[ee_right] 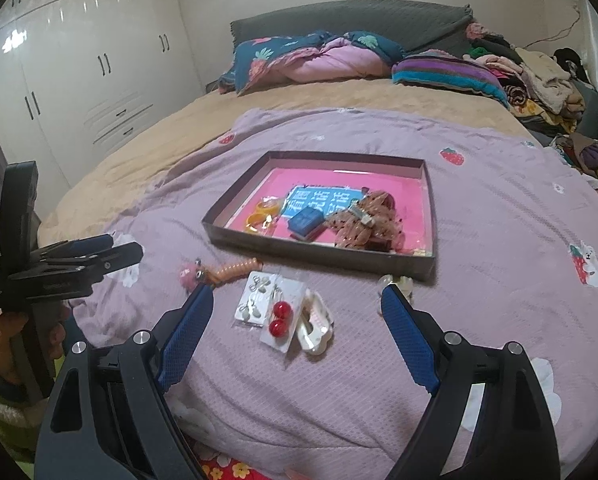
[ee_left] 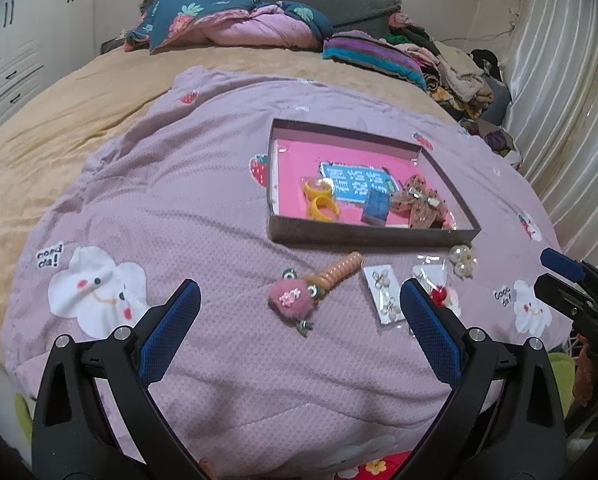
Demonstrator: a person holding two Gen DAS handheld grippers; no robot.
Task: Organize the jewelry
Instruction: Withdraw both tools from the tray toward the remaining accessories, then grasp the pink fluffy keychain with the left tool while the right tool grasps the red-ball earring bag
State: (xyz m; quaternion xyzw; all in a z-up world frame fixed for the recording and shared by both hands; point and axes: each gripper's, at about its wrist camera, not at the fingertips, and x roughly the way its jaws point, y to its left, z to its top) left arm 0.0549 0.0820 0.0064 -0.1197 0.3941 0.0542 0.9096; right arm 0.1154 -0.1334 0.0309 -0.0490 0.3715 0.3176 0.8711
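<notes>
Lilac quilt [ee_right: 479, 240] bears loose earring cards [ee_right: 277, 308] near the half-filled tray [ee_right: 323, 254]. Both the left gripper [ee_left: 299, 300] and the right gripper [ee_right: 297, 300] hover spread and empty; next, likely a pinch on a card.

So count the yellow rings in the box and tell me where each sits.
2. Both lie at the left end of the box: one yellow ring farther back, the other nearer the front wall. More could hide under the bow.

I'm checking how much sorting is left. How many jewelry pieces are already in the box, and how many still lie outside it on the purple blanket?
In the box: 4 (two yellow rings, blue block, brown dotted bow)
On the blanket: 5 (pink plush clip with coil, silver earring card, red bead card, white clip, pearl piece)
Total: 9
</notes>
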